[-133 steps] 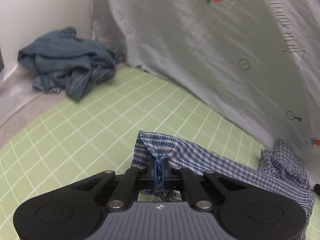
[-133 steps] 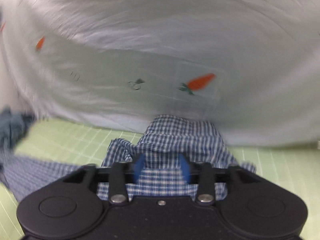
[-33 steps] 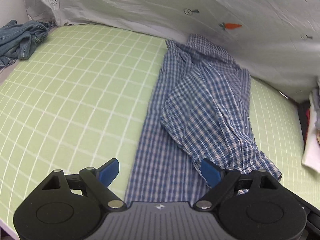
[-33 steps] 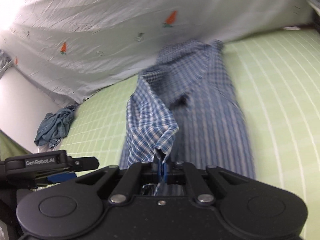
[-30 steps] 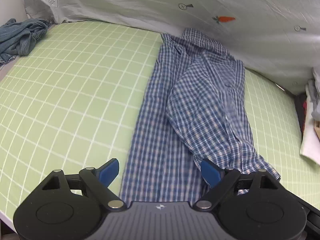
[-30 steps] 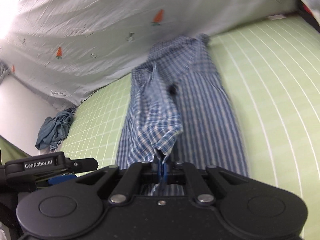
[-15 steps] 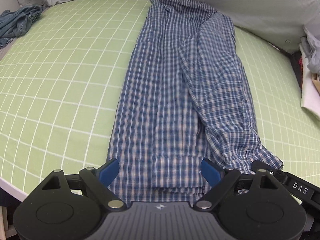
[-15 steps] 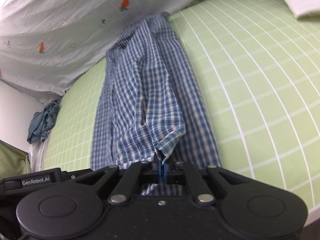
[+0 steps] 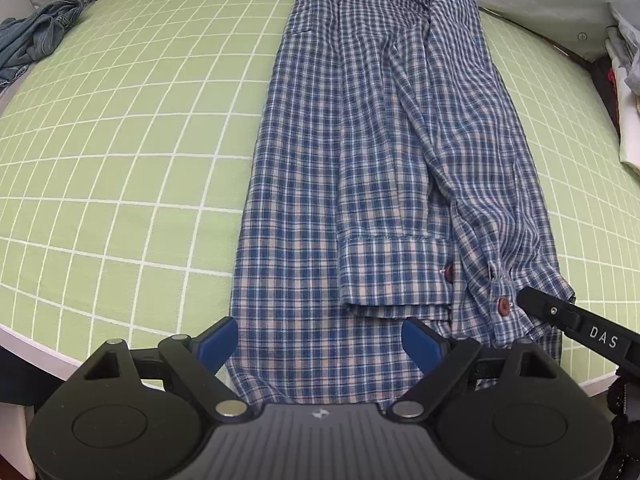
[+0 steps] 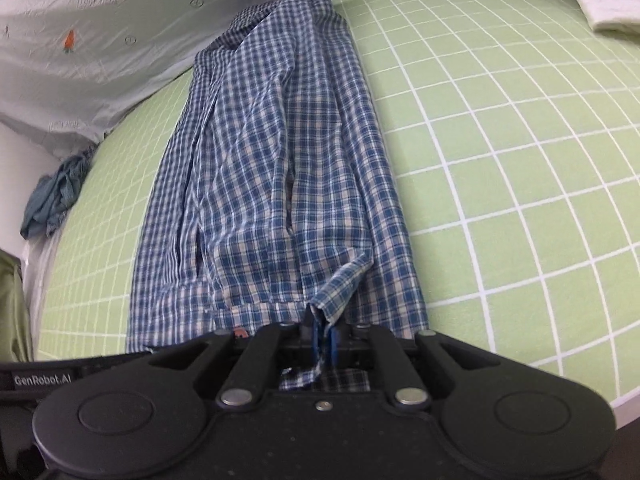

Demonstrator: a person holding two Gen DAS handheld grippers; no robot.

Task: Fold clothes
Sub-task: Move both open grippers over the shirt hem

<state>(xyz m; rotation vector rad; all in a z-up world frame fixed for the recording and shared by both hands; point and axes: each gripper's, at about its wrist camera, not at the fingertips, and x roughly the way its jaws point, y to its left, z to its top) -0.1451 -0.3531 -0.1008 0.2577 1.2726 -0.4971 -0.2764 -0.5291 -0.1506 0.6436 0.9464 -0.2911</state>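
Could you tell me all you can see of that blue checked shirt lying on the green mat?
The blue-and-white checked cotton-looking shirt lies stretched lengthwise on the green gridded mat, collar at the far end, both sleeves folded in over the body. Brown buttons show on the cuffs near the hem. The right gripper has one cuff corner between its jaws, which are opening. The left gripper hovers wide open over the hem, holding nothing.

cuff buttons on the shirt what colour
Reddish-brown buttons, clearest in the left wrist view.
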